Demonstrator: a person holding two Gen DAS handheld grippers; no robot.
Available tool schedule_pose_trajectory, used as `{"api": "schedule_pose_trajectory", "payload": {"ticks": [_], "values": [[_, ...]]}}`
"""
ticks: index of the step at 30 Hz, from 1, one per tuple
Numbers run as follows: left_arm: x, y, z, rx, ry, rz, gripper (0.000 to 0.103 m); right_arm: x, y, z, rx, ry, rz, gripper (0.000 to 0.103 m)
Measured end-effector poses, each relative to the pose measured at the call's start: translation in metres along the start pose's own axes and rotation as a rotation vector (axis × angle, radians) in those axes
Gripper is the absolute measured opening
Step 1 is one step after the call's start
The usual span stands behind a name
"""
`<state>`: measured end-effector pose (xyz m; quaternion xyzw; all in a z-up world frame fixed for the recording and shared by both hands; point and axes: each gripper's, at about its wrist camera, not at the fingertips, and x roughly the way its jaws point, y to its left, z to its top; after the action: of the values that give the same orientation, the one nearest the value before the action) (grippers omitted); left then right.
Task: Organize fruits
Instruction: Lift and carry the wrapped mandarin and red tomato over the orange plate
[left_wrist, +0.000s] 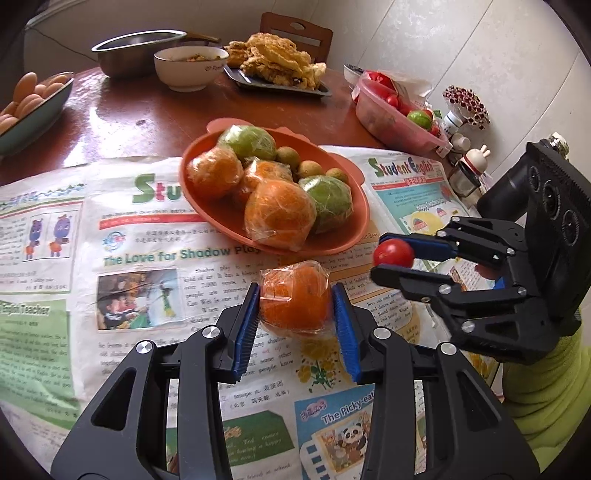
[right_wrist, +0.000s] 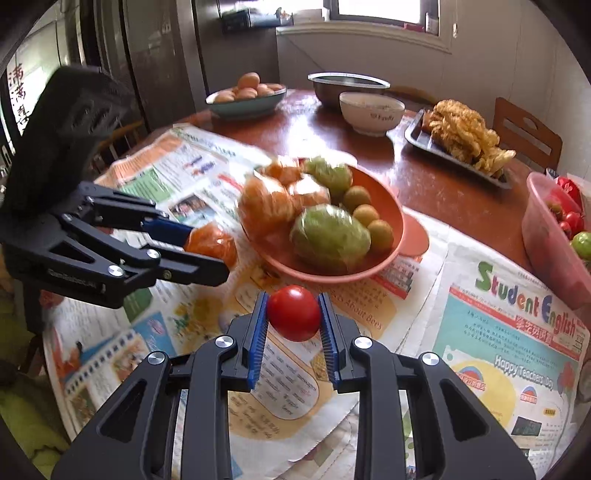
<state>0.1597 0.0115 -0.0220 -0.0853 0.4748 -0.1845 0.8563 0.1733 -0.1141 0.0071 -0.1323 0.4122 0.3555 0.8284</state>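
Observation:
My left gripper (left_wrist: 295, 295) is shut on a plastic-wrapped orange (left_wrist: 294, 300), held just above the newspaper in front of the orange plate (left_wrist: 343, 242). In the right wrist view the same orange (right_wrist: 214, 243) shows between the left gripper (right_wrist: 207, 254) fingers at the left. My right gripper (right_wrist: 293, 312) is shut on a small red tomato (right_wrist: 293, 313); the left wrist view shows that tomato (left_wrist: 393, 253) in the right gripper (left_wrist: 384, 254). The orange plate (right_wrist: 389, 210) holds wrapped oranges, green citrus and small brownish fruits.
A pink tub (left_wrist: 388, 123) with tomatoes and a green fruit stands at the right. Farther back are a bowl of eggs (left_wrist: 33, 107), a steel bowl (left_wrist: 136, 50), a white bowl (left_wrist: 190, 68) and a tray of fried food (left_wrist: 280, 62). Newspaper (left_wrist: 129, 258) covers the near table. Small bottles and figurines (left_wrist: 465, 162) crowd the wall side.

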Motion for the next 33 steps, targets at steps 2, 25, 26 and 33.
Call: {"api": "schedule_pose_trajectory", "payload": {"ticks": [2, 25, 26, 33], "values": [[-0.006, 0.001, 0.001, -0.001, -0.010, 0.003, 0.031, -0.005, 0.000, 0.005, -0.002, -0.015, -0.008, 0.026], [-0.036, 0.011, 0.040, 0.021, -0.096, 0.033, 0.030, -0.020, -0.019, 0.052, 0.030, -0.106, -0.054, 0.026], [-0.035, 0.012, 0.041, 0.021, -0.095, 0.034, 0.030, -0.020, -0.020, 0.053, 0.032, -0.107, -0.054, 0.026], [-0.026, 0.019, 0.047, 0.013, -0.083, 0.052, 0.030, -0.010, -0.031, 0.062, 0.063, -0.106, -0.063, 0.026]]}}
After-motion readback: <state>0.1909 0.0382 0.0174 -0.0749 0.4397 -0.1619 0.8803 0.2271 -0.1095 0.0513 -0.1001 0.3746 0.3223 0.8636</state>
